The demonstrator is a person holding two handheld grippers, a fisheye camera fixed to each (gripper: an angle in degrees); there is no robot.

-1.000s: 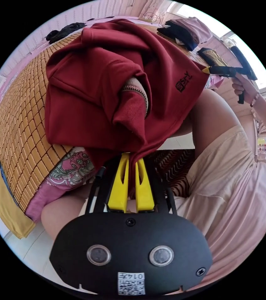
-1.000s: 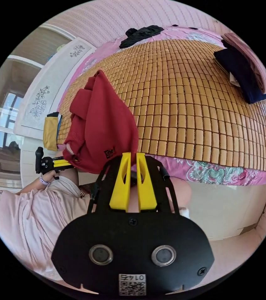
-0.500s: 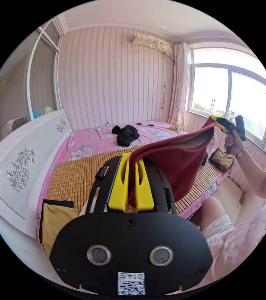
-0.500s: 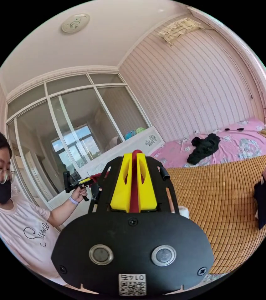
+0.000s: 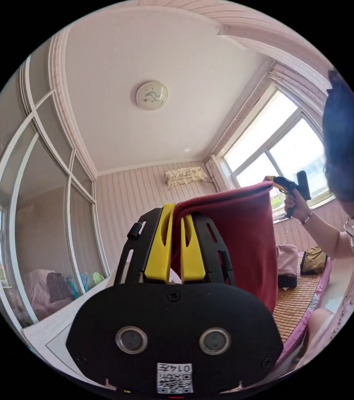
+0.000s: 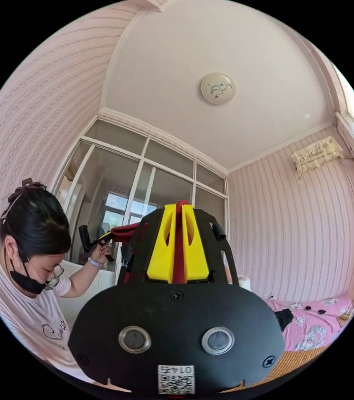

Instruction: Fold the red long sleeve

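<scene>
Two grippers: both are raised high, cameras tipped toward the ceiling.
Ceiling: pale, with a round lamp [image 5: 152, 95] in its middle; the lamp also shows in the right gripper view [image 6: 218, 88].
Walls: pink striped panelling, with a glazed partition [image 6: 143, 183] on one side and a bright window [image 5: 277, 154] on the other.
Bed: low in the left gripper view, a woven bamboo mat [image 5: 297, 300] over a pink flowered sheet [image 6: 318, 329].
Person: a person in a pale top [image 6: 27, 308] stands by the bed, head bent down.
Red long sleeve: the red long sleeve [image 5: 235, 237] is held up in the air above the bed, stretched between the two grippers, its top edge nearly taut and the cloth hanging down as a flat sheet.
Folded clothes: small piles [image 5: 287, 266] lie on the mat beyond the hanging cloth; a dark garment [image 6: 284, 318] lies on the sheet.
Left gripper: the left gripper [image 5: 176, 233] has its yellow jaws pressed together on one end of the garment's top edge.
Right gripper: the right gripper [image 6: 178, 241] has its jaws pinching a strip of red cloth; in the left gripper view a hand [image 5: 291, 204] holds it at the far corner.
</scene>
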